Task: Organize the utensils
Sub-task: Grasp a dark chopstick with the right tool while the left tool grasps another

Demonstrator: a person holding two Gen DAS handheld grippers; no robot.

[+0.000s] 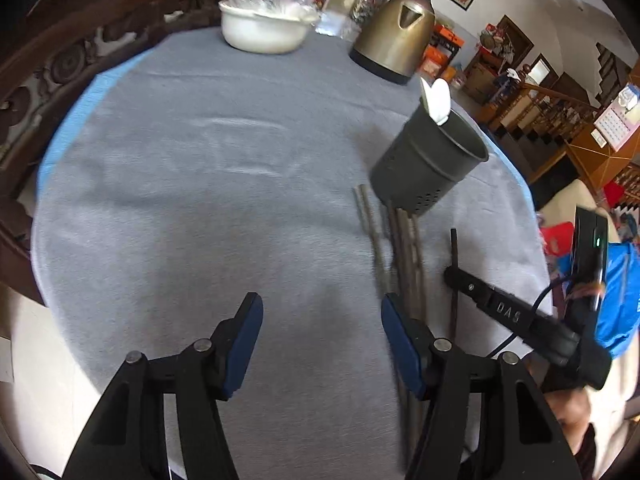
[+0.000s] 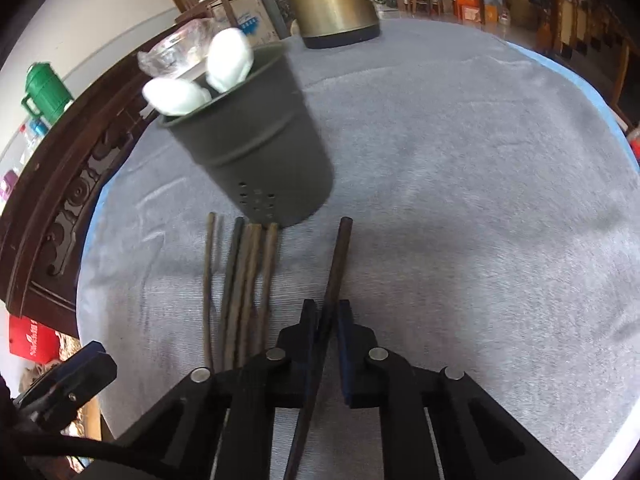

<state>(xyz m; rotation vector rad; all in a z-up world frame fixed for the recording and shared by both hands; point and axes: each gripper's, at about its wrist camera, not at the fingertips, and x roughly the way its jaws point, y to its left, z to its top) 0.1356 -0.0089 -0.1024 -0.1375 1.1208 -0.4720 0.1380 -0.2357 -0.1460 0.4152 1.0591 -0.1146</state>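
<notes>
A dark grey utensil holder [image 1: 428, 164] [image 2: 264, 152] stands on the grey cloth, with white spoons [image 2: 230, 60] [image 1: 438, 98] sticking out of it. Several brown chopsticks [image 2: 244, 280] [image 1: 404, 248] lie side by side just in front of it. My right gripper [image 2: 326, 312] [image 1: 450, 274] is shut on a single dark chopstick [image 2: 340, 252] [image 1: 454, 248], which lies apart to the right of the pile and points toward the holder. My left gripper [image 1: 322, 312] hangs open over bare cloth, its right finger beside the near ends of the pile, nothing between its jaws.
A brass-coloured kettle [image 1: 394, 36] [image 2: 332, 4] and a white bowl [image 1: 262, 28] with a plastic bag in it stand at the far side of the table. Carved dark wood [image 1: 52, 64] runs along the left edge. The grey cloth [image 1: 200, 200] covers the round table.
</notes>
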